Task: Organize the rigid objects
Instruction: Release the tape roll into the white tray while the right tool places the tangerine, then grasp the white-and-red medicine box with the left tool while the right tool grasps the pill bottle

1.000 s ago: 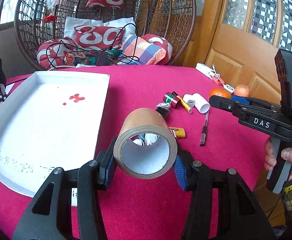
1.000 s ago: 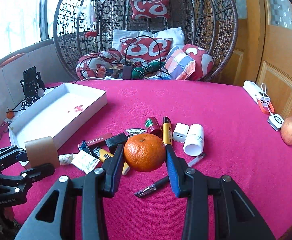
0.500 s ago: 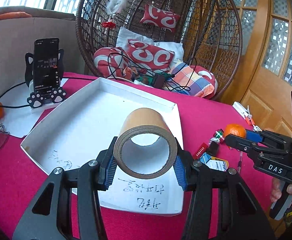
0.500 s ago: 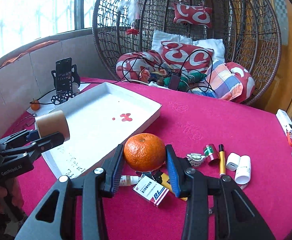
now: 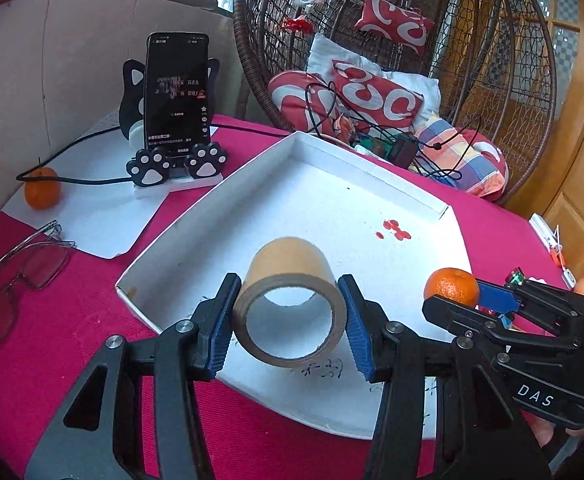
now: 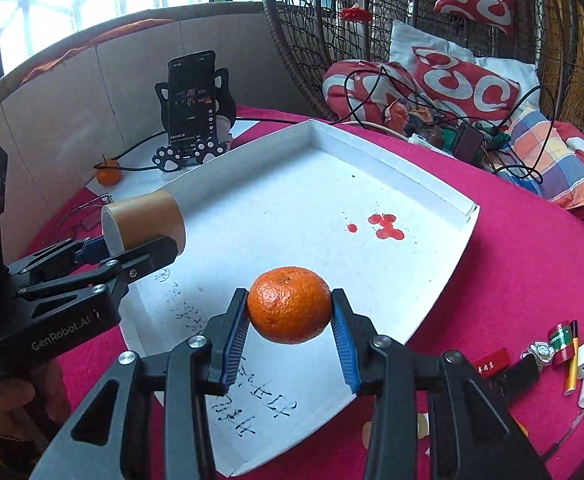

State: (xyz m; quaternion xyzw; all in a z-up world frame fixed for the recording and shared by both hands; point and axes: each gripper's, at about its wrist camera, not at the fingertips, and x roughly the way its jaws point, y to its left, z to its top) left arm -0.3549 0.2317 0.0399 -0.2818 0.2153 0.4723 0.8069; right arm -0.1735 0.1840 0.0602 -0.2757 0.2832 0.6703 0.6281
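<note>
Nearest the lens, the left gripper [image 5: 289, 322] grasps a brown tape roll [image 5: 289, 300] by its sides, blue pads pressed at 9 and 3 o'clock, the hollow core facing the camera. The roll is held above the near part of the white tray [image 5: 372, 168], over handwritten marks on the tray floor. At 3 o'clock, the right gripper [image 5: 458, 294] grips an orange mandarin [image 5: 451, 286] — also held over the tray, near its right edge. In the right wrist view the same mandarin [image 6: 289, 304] sits clamped between the right gripper's [image 6: 289, 312] pads, with the left gripper [image 6: 131, 246] and tape roll [image 6: 143, 226] at 9 o'clock. Red spots [image 6: 384, 226] mark the tray floor beyond. At 4 o'clock, on the red tablecloth [image 6: 532, 272], lies a cluster of small items [image 6: 552, 360]. Farther off — toward 11 o'clock — a phone [image 5: 175, 94] stands upright in a paw-print stand [image 5: 175, 164], with a second mandarin [image 5: 42, 193] and clear glasses [image 5: 19, 268] to its left. A wicker hanging chair [image 5: 472, 60] with cushions closes the background.
</note>
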